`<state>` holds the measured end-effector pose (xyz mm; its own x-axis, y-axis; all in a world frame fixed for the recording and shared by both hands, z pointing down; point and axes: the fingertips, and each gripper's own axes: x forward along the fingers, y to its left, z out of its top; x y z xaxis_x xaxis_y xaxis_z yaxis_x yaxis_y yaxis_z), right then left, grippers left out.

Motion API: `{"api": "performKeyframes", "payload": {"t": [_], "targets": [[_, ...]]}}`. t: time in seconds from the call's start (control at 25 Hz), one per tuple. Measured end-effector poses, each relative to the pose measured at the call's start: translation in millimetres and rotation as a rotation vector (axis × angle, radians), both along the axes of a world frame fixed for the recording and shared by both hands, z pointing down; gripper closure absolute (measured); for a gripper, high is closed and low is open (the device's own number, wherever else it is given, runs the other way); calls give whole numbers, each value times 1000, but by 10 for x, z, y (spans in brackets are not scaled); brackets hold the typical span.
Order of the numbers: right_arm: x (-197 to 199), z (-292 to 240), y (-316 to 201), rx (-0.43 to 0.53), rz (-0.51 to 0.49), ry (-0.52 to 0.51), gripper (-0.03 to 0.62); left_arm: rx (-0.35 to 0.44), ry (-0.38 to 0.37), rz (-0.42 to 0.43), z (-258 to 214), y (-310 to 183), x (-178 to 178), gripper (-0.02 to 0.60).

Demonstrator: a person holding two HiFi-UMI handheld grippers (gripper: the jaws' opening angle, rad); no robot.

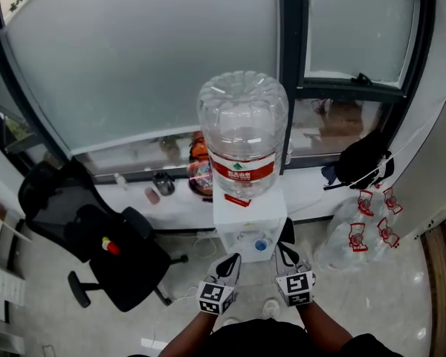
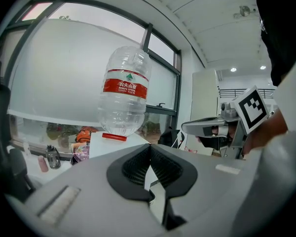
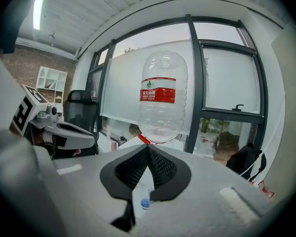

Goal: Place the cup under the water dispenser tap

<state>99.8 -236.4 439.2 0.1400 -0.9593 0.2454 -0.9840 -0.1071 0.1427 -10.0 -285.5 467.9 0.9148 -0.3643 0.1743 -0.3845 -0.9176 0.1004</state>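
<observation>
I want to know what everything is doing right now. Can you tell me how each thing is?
Left gripper: shut, empty.
Right gripper: shut, empty.
Water dispenser: standing, nothing seen under its blue tap.
Water bottle: upside down on top of the water dispenser.
Office chair: upright, nobody sitting in it.

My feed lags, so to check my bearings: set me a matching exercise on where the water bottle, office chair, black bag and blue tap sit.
1 water bottle
2 office chair
3 black bag
4 blue tap

a left of the dispenser, head view
b on the dispenser's front
c inverted on top of the dispenser
d right of the dispenser, by the window

Pairs: 1-c, 2-a, 3-d, 4-b
</observation>
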Motion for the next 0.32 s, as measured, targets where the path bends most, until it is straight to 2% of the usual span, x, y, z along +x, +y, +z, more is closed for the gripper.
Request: {"api": "performKeyframes", "payload": {"t": [0.32], "targets": [[22,-30,-84,38,16,-70,592,-1,-7,-3,10,-29,42,565]]}}
